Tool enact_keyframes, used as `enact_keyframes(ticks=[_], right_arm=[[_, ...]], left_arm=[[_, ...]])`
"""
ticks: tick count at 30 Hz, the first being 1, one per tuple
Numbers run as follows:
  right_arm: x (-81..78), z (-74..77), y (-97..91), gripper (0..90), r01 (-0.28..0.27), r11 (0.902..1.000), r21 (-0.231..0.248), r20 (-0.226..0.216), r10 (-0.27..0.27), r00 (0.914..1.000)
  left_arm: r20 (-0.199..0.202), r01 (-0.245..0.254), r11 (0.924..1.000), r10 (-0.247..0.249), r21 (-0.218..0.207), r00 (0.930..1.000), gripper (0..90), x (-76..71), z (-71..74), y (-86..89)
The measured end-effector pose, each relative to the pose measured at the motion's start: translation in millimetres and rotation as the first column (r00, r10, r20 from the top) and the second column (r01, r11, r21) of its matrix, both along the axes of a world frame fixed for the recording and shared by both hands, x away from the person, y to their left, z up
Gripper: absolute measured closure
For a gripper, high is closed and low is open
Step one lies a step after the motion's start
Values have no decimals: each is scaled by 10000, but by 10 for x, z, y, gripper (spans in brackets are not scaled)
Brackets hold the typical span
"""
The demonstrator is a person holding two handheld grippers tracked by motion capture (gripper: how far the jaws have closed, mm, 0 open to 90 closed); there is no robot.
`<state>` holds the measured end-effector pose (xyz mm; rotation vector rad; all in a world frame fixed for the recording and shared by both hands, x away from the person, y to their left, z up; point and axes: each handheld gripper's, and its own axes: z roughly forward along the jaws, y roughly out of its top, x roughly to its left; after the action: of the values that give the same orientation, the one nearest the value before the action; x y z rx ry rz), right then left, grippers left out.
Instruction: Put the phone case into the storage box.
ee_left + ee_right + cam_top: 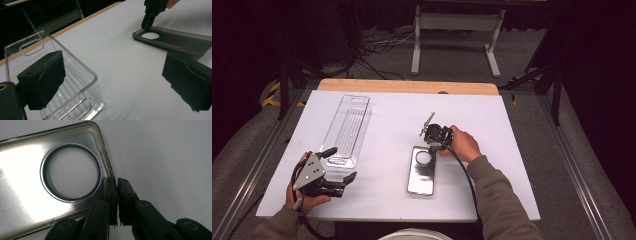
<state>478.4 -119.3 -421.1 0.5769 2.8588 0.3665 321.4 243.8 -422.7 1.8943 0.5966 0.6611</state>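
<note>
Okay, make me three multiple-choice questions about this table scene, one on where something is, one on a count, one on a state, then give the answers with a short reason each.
1. Where does the clear plastic package lie?
A. left part of the table
B. on the phone case
C. on the floor

2. How many round holes does the phone case have?
A. none
B. one
C. three

3. How is the right gripper?
A. wide open above the table
B. shut on the phone case's edge
C. holding the package

Answers: 1 A, it lies by the left gripper; 2 B, a single ring-edged opening; 3 B, its jaws pinch the rim.

I see a dark phone case [421, 171] lying flat, hollow side up, mid counter; clear plastic pkg [347, 129] w/ hang slot lies well left.
</note>
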Motion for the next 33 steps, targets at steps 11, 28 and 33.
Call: enact_keyframes(ticks=[11, 28, 33], right_arm=[[-223, 140, -58, 874, -636, 9950, 771, 1843, 484, 9817], [-814, 540, -155, 877, -1396, 9772, 1602, 5248, 355, 8505], [-900, 595, -156, 877, -1440, 9760, 1635, 5762, 240, 8170]], left_arm=[[51, -82, 9997, 83, -246, 10000, 59, -7, 8, 0], [-185, -519, 9969, 509, -597, 9985, 113, -10, 46, -8], [-62, -487, 9973, 485, -543, 9988, 142, -21, 60, -26]])
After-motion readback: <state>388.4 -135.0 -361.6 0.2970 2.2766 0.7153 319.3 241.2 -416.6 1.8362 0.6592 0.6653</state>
